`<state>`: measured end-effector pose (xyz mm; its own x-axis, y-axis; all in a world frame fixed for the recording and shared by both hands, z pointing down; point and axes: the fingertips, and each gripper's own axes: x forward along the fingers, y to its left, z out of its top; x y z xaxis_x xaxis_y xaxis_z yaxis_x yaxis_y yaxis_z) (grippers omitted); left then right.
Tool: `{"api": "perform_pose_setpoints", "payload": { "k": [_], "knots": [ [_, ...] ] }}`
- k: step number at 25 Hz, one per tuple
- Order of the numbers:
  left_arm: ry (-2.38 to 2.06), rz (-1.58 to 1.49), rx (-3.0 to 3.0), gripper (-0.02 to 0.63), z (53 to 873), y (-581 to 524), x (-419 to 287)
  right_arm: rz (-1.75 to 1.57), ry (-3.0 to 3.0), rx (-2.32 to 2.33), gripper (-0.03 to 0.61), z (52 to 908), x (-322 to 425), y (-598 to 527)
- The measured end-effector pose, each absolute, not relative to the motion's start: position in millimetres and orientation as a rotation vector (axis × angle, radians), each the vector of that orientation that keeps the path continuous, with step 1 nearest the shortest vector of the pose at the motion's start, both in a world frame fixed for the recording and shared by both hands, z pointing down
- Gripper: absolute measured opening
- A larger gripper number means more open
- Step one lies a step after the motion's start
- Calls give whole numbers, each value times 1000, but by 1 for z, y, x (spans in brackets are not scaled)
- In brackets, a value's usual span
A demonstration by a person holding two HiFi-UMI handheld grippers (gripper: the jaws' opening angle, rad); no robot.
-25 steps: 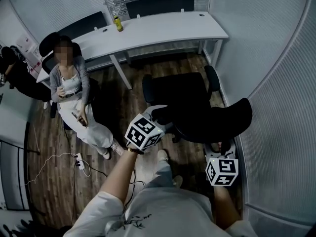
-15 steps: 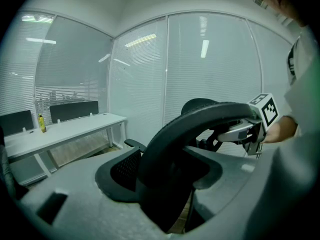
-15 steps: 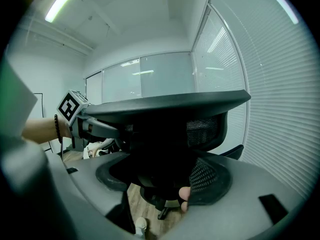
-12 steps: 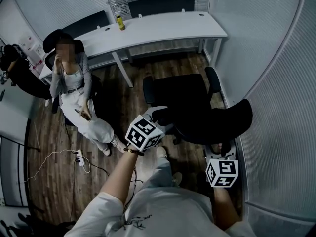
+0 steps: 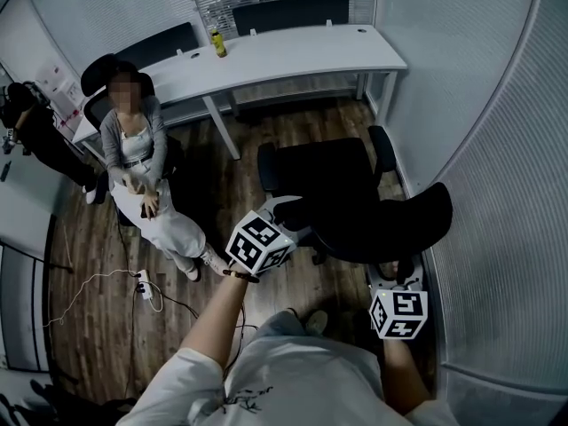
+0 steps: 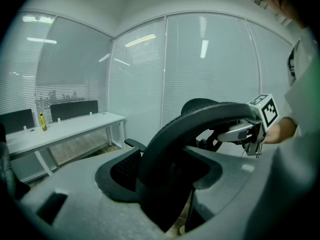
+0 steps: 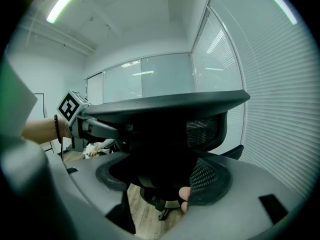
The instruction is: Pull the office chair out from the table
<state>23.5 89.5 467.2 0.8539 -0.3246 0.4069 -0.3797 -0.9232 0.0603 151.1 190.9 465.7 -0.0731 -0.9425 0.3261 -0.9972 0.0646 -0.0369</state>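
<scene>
Both forearms extend forward and down. The left gripper (image 5: 282, 209) and right gripper (image 5: 397, 272) each appear clamped on the backrest (image 5: 390, 224) rim of the office chair (image 5: 324, 171). The chair stands clear of the white surface (image 5: 293, 51), seat toward it. Beyond, the seated person (image 5: 142, 176) has lowered both hands to the lap.

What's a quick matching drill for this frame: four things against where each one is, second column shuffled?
Things
1. yellow bottle
2. office chair
3. power strip
4. seated person

Places
A. lying on the wooden floor, cable attached
B. backrest gripped by the left tongs and the right tongs
C. standing on the white table
D. sitting near the table's left end

Pairs: 1-C, 2-B, 3-A, 4-D
</scene>
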Motion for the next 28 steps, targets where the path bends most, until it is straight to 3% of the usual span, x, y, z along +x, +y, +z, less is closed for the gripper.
{"api": "perform_pose_setpoints", "payload": {
  "k": [28],
  "knots": [
    [-726, 531, 2910, 273, 460, 86, 10, 401, -2093, 2035, 276, 466, 153, 198]
  ]
}}
